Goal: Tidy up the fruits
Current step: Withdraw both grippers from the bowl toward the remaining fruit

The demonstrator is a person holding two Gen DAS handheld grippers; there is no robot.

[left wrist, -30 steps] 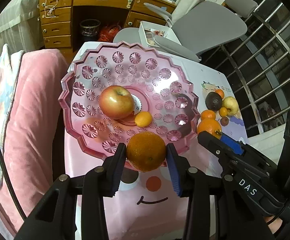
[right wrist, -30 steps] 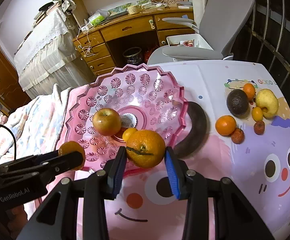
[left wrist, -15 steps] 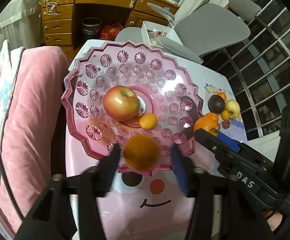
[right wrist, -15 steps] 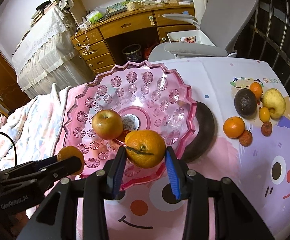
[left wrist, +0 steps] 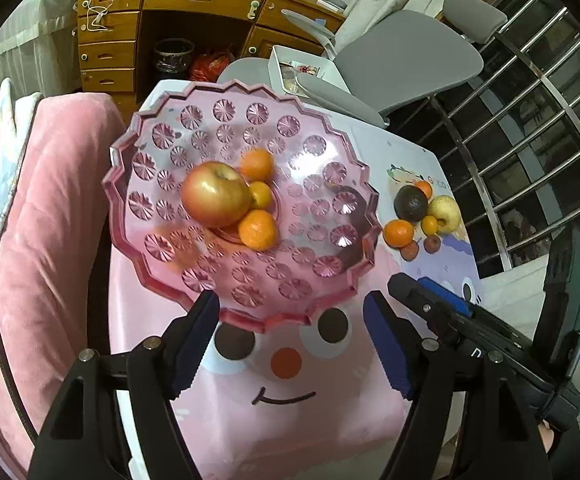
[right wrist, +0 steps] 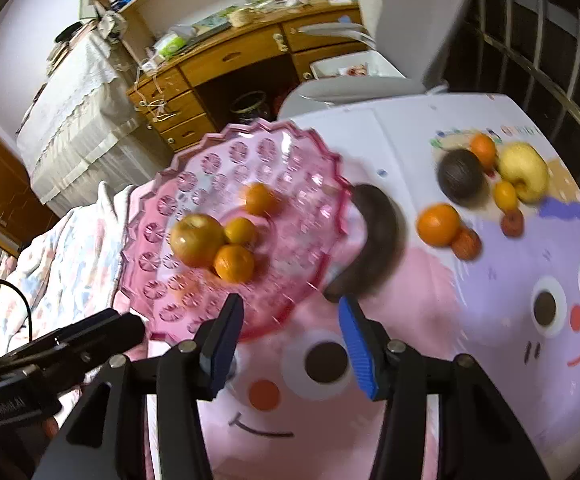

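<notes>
Pink bowl (left wrist: 354,280) with fruit lies beyond both opening, empty tongs

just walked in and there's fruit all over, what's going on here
A person with a gripper in each hand is sorting fruit into the pink dish. An apple, two oranges and a smaller yellow-orange fruit sit in it now. Both the left gripper and right gripper are empty, jaws opening, at the dish's near rim. Several more fruits, including a dark avocado and a yellow apple, wait on the tablecloth.
</notes>
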